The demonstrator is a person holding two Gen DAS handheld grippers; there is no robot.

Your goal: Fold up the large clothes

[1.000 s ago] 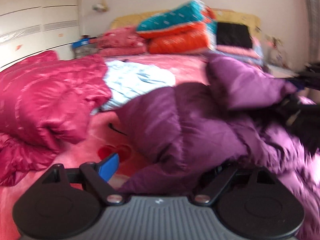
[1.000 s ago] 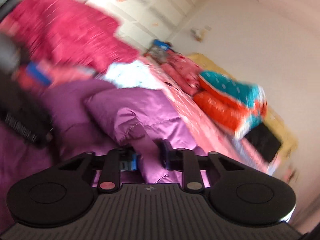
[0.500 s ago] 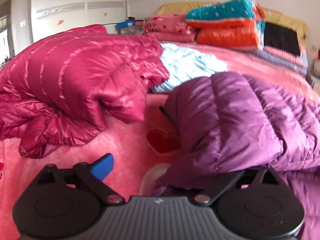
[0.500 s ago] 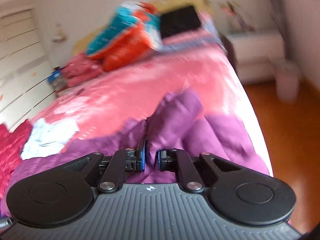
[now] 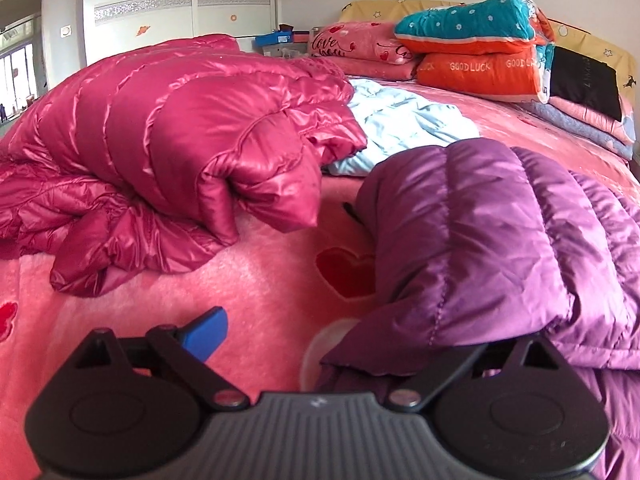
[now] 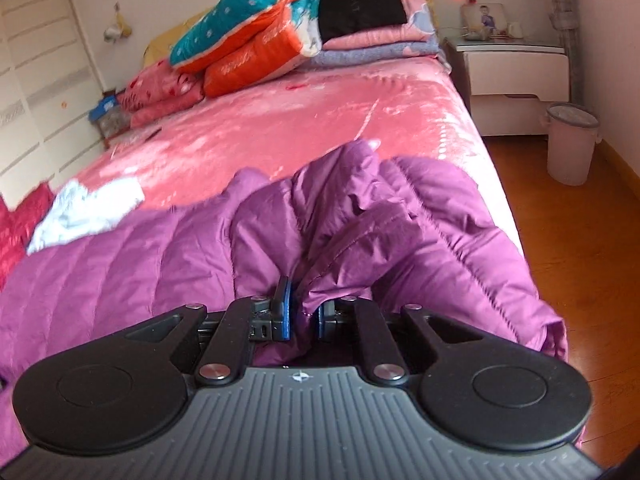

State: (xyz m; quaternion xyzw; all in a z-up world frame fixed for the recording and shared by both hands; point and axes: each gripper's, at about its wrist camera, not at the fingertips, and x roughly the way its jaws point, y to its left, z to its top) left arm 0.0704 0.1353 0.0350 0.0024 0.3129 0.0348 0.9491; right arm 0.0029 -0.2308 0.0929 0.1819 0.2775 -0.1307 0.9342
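Pink heart-print blanket (image 5: 248,280) covers the bed, wardrobe (image 5: 180,0) behind

Two low, close wrist views along the tongs, both sharing the purple jacket (image 5: 500,240) and pillow pile (image 6: 256,24).

Glossy quilted crimson jacket (image 5: 172,128), satin-sheen purple jacket (image 5: 500,232), fuzzy pink blanket (image 5: 256,280)
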